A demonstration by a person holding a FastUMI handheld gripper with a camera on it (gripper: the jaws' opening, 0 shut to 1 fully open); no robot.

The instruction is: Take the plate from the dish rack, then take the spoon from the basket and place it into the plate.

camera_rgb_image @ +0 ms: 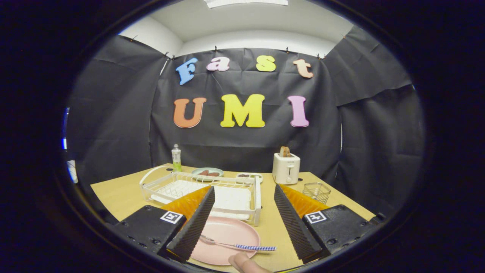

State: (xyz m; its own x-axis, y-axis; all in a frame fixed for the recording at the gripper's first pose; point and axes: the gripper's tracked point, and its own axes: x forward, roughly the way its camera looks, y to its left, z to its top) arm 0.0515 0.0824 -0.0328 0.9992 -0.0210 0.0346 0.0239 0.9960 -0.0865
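Note:
A pink plate [225,237] lies flat on the wooden table, just in front of the white dish rack [197,191] and partly between my fingers. A spoon [242,246] with a blue-and-white checked handle rests across the plate, its handle sticking out over the right rim. My gripper [244,206] is open above the plate with nothing between its fingers. The wire basket [316,191] stands beyond the right finger and looks empty. A fingertip of a person [246,263] shows beside the plate's near edge.
A white toaster [286,168] with a slice of bread stands at the back of the table [117,195]. Behind the rack are a clear bottle [176,157], a green plate with sausages [207,173] and a small white dish [248,176].

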